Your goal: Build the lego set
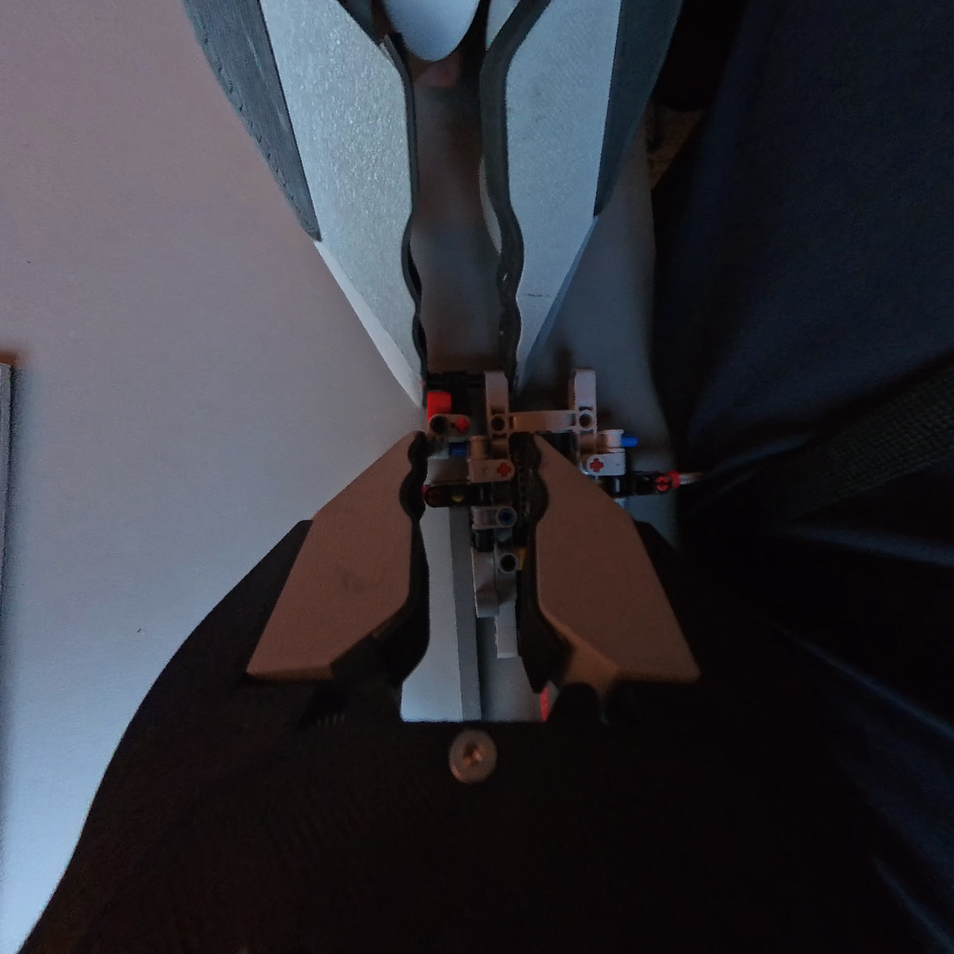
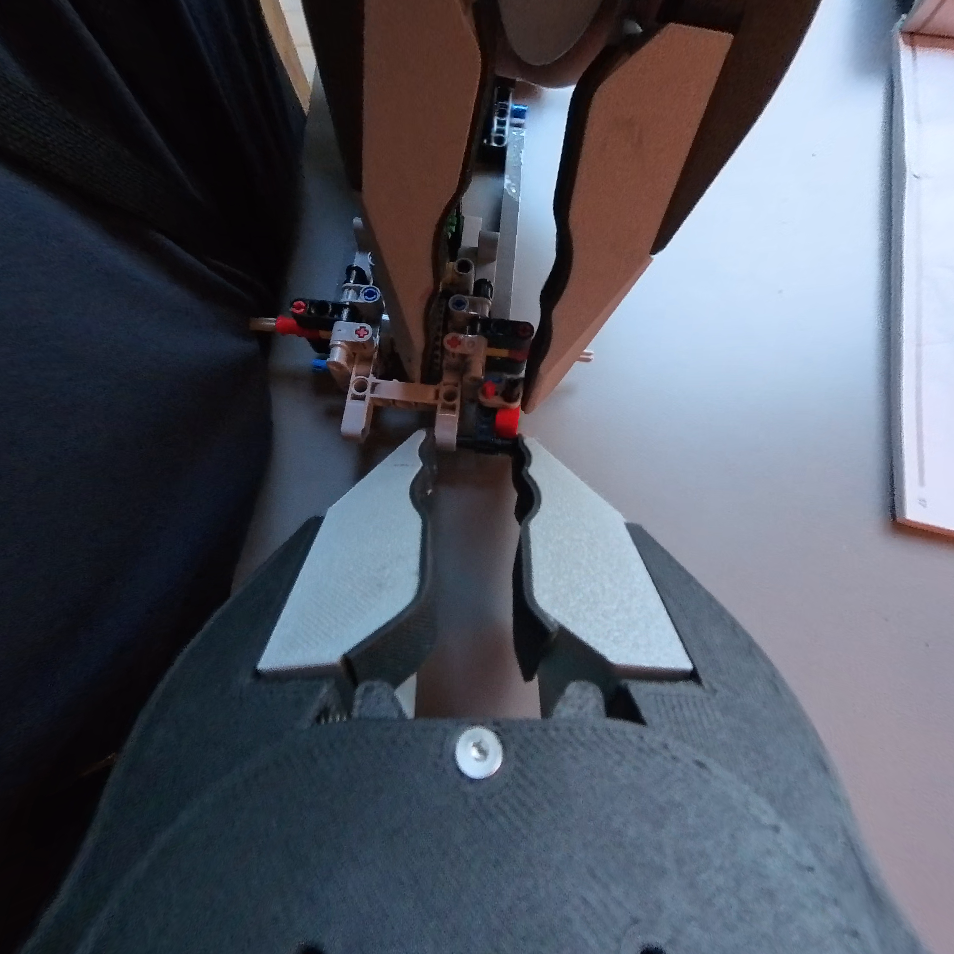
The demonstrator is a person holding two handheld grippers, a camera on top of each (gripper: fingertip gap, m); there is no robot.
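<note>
A brick assembly (image 1: 495, 423) of white, black and grey beams with red and blue pins lies over a white table (image 1: 155, 361). My left gripper (image 1: 477, 449), with tan fingers, is shut on its middle; both dark pads press its sides. In the right wrist view this gripper (image 2: 472, 387) comes in from the top around the same assembly (image 2: 408, 390). My right gripper (image 2: 474, 446), with silver fingers, is open. Its tips flank the near end of the assembly, by a white beam and a red stud (image 2: 507, 420). It shows from the top in the left wrist view (image 1: 467, 366).
A person in dark clothing (image 2: 103, 413) sits close along one side of the assembly, also in the left wrist view (image 1: 800, 258). A grey strip (image 1: 464, 619) lies under the assembly. A framed white sheet (image 2: 924, 258) lies on the table (image 2: 722, 464) at the far right. The grippers are tip to tip, or close to it.
</note>
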